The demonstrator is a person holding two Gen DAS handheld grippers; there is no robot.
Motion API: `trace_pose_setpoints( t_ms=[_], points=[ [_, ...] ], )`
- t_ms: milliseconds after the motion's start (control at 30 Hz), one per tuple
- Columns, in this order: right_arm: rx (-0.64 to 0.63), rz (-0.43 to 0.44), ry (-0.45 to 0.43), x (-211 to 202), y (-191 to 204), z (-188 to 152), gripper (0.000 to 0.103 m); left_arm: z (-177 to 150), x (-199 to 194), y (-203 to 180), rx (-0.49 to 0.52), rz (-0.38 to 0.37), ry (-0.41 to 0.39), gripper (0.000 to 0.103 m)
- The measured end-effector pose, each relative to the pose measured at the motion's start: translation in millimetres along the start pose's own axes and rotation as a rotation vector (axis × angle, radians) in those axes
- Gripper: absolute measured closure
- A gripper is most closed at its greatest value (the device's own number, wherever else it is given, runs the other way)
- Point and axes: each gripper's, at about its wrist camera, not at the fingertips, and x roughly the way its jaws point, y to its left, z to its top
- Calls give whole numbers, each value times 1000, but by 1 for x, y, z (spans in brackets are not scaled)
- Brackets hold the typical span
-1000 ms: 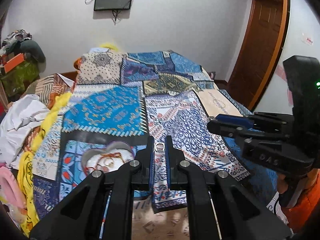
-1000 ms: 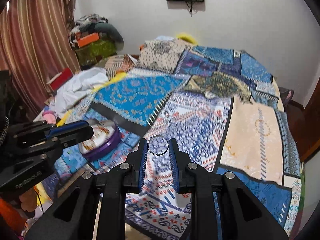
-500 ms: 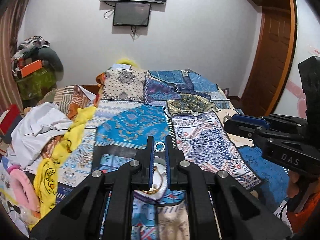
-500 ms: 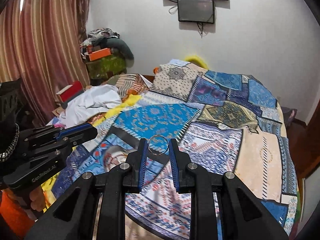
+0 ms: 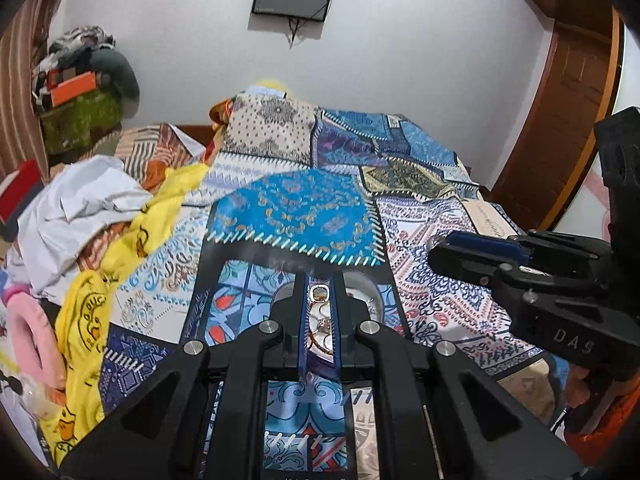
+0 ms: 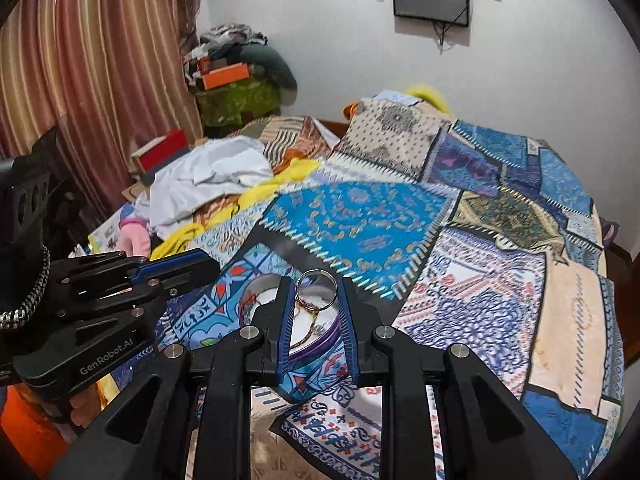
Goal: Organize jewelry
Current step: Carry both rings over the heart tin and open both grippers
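My left gripper (image 5: 319, 294) is shut on a small rectangular metal piece with an amber stone (image 5: 319, 293), held over a round tin (image 5: 370, 300) on the bed. My right gripper (image 6: 316, 286) is shut on a plain silver ring (image 6: 316, 285), held over the same purple-rimmed tin (image 6: 320, 346), which holds gold chains (image 6: 308, 330). The right gripper shows at the right of the left wrist view (image 5: 436, 250); the left gripper shows at the left of the right wrist view (image 6: 212, 268).
A patchwork bedspread (image 5: 300, 212) covers the bed. White and yellow cloths (image 5: 120, 208) lie heaped on its left side. A cluttered stand (image 6: 236, 96) and curtain (image 6: 80, 80) are at left, a wooden door (image 5: 568, 100) at right.
Both grippers have swung over the tin, which now lies right under their fingertips. Each still holds its piece.
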Motion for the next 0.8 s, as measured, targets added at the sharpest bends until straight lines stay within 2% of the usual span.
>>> trace_pose_setpoints(
  t_ms=[533,800],
  points=[
    [-46,23,145,51,14,-19,83,-7,48,16,-25,-38,83,95],
    [-60,35,192,66,17,-23,83,-7,57,15,-21,-64,109,95]
  ],
)
